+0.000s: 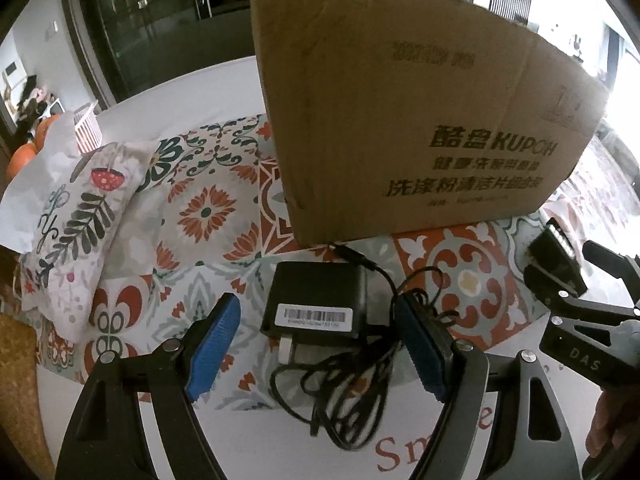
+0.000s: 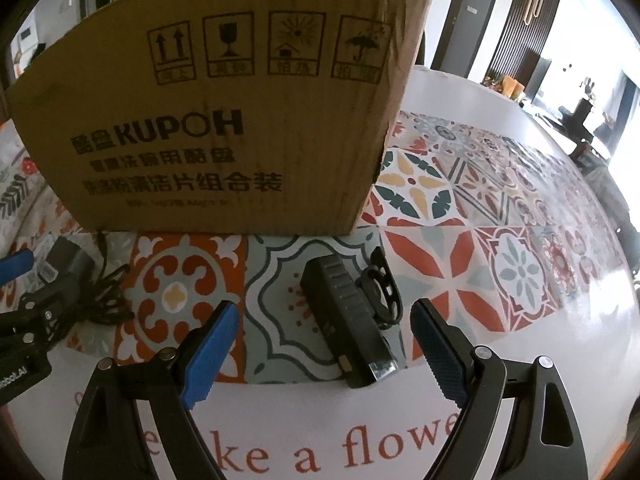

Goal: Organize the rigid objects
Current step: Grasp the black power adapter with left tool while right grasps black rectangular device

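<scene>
We saw a patterned tablecloth (image 2: 460, 264) covering the table, and on it stood a large cardboard box (image 2: 224, 128), upright, its printed side facing both cameras. Only the right wrist view showed the row of handling symbols along the top of the box, and the lettering "a flowe" on the cloth's white border. Only the left wrist view showed a printed cushion (image 1: 76, 224) lying at the left edge of the cloth, well apart from the box.

In the left view, a black power adapter (image 1: 316, 300) with a barcode label lay just in front of the box, its tangled black cable (image 1: 352, 384) piled beside and below it. The left gripper (image 1: 320, 344) hung over it with its blue pads standing apart on either side of adapter and cable; we could not tell whether the right-hand pad touched the cable. The right view caught this adapter only at its far left edge.

There, a second black adapter (image 2: 352, 324) lay on the cloth, with a small coiled black strap (image 2: 384, 288) touching its far side. The right gripper (image 2: 324, 352) straddled it with its fingers wide apart, not pressing on it.
</scene>
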Available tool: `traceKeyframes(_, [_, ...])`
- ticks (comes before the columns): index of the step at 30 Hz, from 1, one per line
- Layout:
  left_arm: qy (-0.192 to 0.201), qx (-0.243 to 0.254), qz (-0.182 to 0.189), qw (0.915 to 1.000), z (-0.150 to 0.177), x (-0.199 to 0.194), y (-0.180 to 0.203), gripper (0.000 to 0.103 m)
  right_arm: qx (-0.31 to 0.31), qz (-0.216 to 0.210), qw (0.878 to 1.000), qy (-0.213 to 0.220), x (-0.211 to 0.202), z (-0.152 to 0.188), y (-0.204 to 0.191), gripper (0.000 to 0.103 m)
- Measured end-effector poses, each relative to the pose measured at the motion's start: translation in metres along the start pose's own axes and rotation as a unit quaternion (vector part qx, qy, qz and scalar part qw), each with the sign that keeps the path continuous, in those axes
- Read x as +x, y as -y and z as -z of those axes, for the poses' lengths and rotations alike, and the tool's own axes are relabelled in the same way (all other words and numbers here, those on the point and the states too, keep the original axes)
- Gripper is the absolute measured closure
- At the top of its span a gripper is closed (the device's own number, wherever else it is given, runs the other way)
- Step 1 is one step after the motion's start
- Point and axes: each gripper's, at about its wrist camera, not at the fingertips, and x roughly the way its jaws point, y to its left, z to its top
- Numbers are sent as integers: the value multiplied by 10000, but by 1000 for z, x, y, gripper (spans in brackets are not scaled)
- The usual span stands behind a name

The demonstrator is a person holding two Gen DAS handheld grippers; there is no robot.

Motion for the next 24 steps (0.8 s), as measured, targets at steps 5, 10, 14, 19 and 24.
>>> traceKeyframes(5, [-96, -129, 118, 9998, 1, 11, -7, 27, -34, -61, 9999, -75, 9, -1, -4, 15])
traceKeyframes(10, [-223, -237, 278, 9991, 4, 22, -10, 37, -138, 12, 9999, -5, 7, 0, -11, 21])
traceKeyframes(14, [-148, -251, 303, 9991, 8, 23, -8, 38, -178, 122, 9997, 63, 5, 2, -13, 35])
traceKeyframes(19, [-135, -226, 361, 9990, 14, 17, -1, 38, -247, 125, 9994, 191, -1, 6, -12, 57])
traceKeyframes(24, [-154, -189, 454, 9987, 17, 13, 9, 38, -235, -138, 9993, 273, -2, 7, -3, 64])
